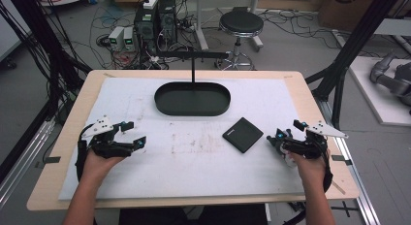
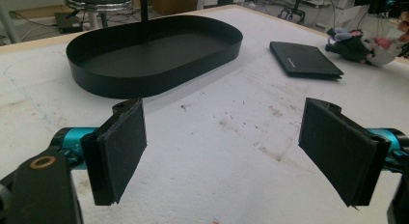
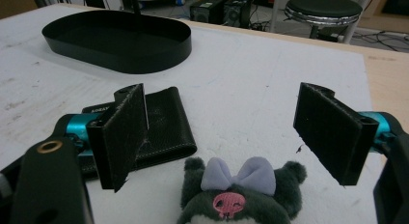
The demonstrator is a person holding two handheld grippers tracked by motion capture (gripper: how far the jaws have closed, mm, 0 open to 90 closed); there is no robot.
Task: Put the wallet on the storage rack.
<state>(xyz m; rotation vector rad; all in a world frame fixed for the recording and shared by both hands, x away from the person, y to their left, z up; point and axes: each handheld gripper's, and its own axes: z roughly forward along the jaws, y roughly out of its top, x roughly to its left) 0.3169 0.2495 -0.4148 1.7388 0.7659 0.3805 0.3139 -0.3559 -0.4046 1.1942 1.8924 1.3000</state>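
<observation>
White table (image 1: pixel 194 162): both claws gape wide, empty, right claw (image 3: pixel 231 137) straddling the plush toy (image 3: pixel 241 195).

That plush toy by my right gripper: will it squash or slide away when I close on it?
The plush toy looks soft and stuffed, so it will probably squash between the open jaws of the right gripper rather than resist. Its fuzzy surface should grip the pads well. It seems light, so a nudge may shift it across the white mat.
</observation>
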